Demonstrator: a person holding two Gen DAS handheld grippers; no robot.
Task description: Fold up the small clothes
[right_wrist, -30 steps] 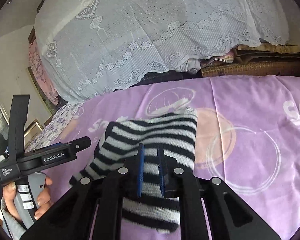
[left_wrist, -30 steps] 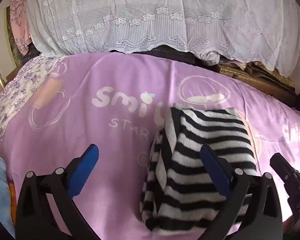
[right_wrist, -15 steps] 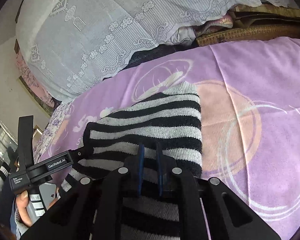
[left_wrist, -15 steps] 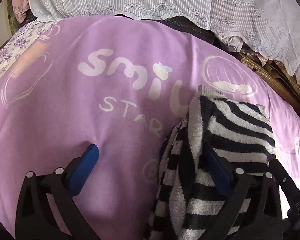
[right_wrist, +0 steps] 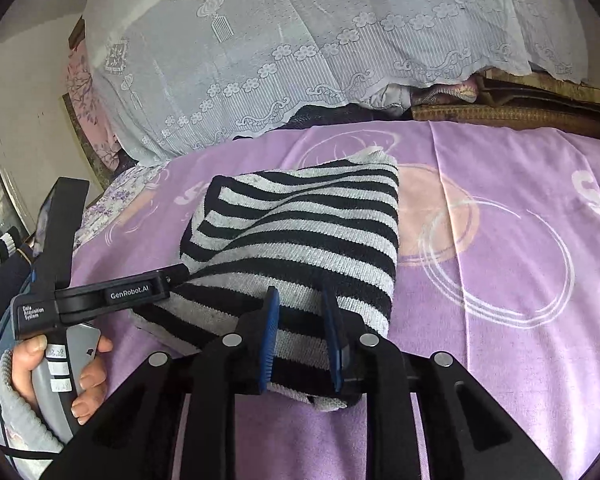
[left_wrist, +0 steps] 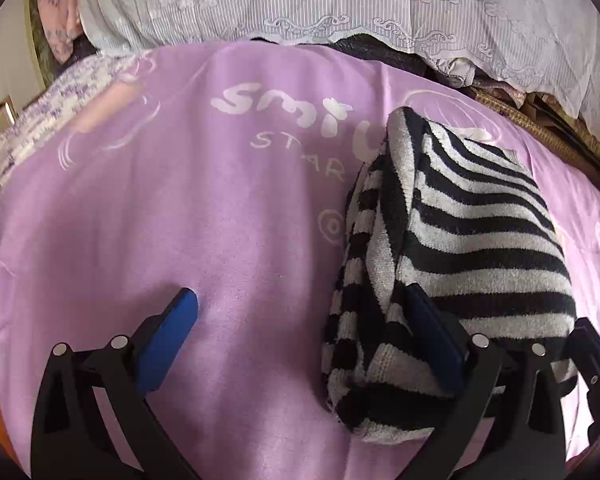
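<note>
A black-and-white striped knit garment (left_wrist: 476, 240) lies folded on the purple blanket (left_wrist: 220, 220). My left gripper (left_wrist: 298, 296) is wide open and low over the blanket. Its right finger (left_wrist: 432, 332) is tucked into the garment's left fold, and its left finger (left_wrist: 168, 332) rests on bare blanket. In the right wrist view the same garment (right_wrist: 300, 220) stretches away from my right gripper (right_wrist: 300, 294). The right gripper's jaws are opening, with the garment's near edge lying loose between the blue pads (right_wrist: 270, 332).
A white lace cover (right_wrist: 300, 60) drapes over a pile along the blanket's far edge, with woven mats (right_wrist: 500, 112) at its right. A person's hand (right_wrist: 88, 376) holds the left gripper's handle at the left. Bare blanket extends to the garment's left and right.
Both grippers have come down toward the blanket and the garment now rests on it. The right gripper's pads stand a little wider apart than before. The left jaws stayed wide.
</note>
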